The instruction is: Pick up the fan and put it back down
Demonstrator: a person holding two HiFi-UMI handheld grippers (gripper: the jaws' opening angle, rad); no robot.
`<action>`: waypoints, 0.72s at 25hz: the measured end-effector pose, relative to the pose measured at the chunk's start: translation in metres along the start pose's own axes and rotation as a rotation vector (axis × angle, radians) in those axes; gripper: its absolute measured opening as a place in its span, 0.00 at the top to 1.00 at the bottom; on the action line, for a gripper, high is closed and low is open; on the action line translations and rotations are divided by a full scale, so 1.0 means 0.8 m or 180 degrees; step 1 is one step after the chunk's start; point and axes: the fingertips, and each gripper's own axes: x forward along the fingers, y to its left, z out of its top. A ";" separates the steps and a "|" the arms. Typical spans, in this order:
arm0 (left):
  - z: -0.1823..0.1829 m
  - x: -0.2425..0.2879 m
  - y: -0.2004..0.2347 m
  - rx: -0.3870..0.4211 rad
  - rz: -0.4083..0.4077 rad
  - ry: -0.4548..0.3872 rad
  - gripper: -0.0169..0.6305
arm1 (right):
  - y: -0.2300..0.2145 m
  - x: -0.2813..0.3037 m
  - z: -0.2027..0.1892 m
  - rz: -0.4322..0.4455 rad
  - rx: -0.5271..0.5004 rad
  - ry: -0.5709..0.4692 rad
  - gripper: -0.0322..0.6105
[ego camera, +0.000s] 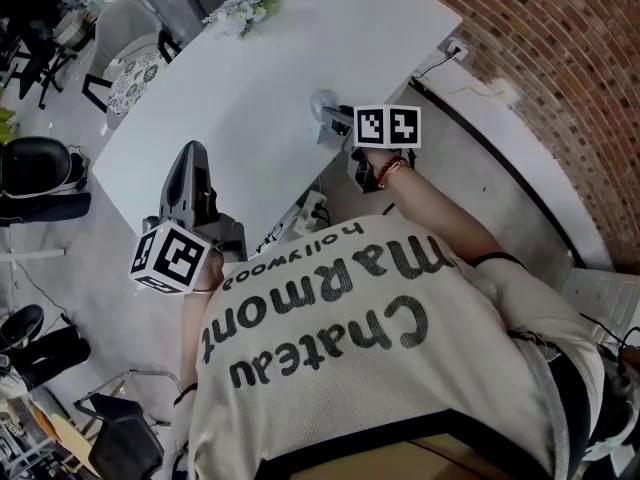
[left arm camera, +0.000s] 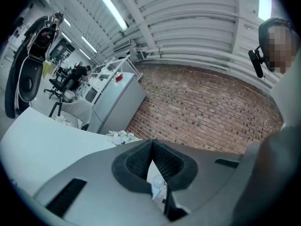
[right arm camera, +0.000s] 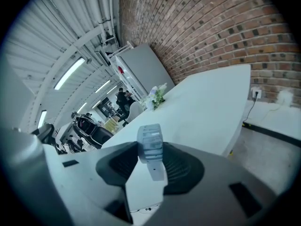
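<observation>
A small pale handheld fan shows edge-on between the pads of my right gripper, its handle hanging down, and the jaws are shut on its head. In the head view the fan is at the near edge of the white table, just ahead of the right gripper and its marker cube. My left gripper points at the table's near left edge, jaws shut and empty. In the left gripper view the fan shows small through the narrow slit below the left gripper's closed tips.
A bunch of white flowers lies at the table's far end. A brick wall runs along the right, with a wall socket and cable by the floor. A white chair and black office chairs stand at the left.
</observation>
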 end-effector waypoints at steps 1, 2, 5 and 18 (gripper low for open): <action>0.000 -0.003 0.000 -0.0004 -0.0018 0.0000 0.97 | 0.003 -0.003 -0.003 0.0004 0.0024 -0.0001 0.69; 0.000 -0.007 -0.001 -0.0009 -0.0033 0.0006 0.97 | 0.007 -0.007 -0.007 0.0008 0.0049 -0.0002 0.69; 0.002 -0.019 0.000 -0.0016 -0.0068 0.0029 0.97 | 0.020 -0.016 -0.018 0.0019 0.0112 -0.0012 0.69; 0.020 -0.094 0.015 -0.0007 -0.0210 0.0042 0.97 | 0.089 -0.062 -0.069 0.0022 0.0270 -0.0224 0.69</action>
